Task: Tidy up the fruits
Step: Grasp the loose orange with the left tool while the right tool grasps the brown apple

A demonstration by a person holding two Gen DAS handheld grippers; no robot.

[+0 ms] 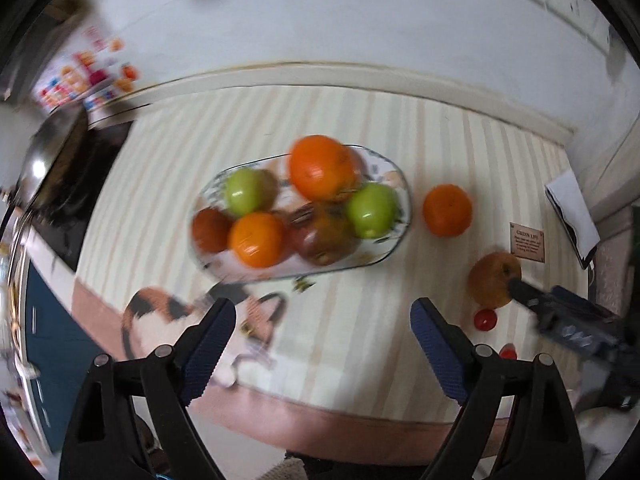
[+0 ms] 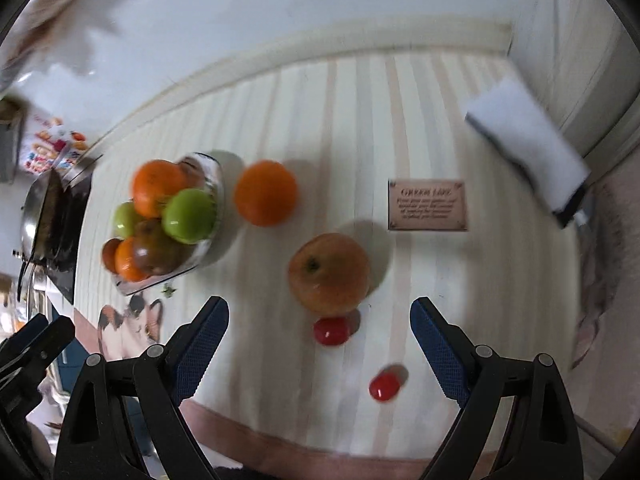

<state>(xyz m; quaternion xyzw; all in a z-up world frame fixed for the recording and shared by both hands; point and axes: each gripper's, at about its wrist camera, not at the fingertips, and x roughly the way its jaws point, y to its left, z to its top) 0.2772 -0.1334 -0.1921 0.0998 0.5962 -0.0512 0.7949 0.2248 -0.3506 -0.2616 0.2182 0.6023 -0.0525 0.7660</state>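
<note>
Striped tablecloth (image 2: 340, 128) under apple (image 2: 329, 273), stem end up-left; both hand-held grippers (image 1: 323, 316) (image 2: 319, 316) spread, empty.

The green apples (image 1: 370, 210) look smooth and glossy. The gripper pads (image 2: 202, 350) are blue, rough-textured. The striped tablecloth (image 2: 360, 120) looks matt.

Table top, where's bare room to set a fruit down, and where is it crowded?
Bare cloth lies behind the loose orange, toward the far table edge, and between the label and the right gripper. Crowded: the piled glass dish, and around the apple and two small red fruits.
</note>
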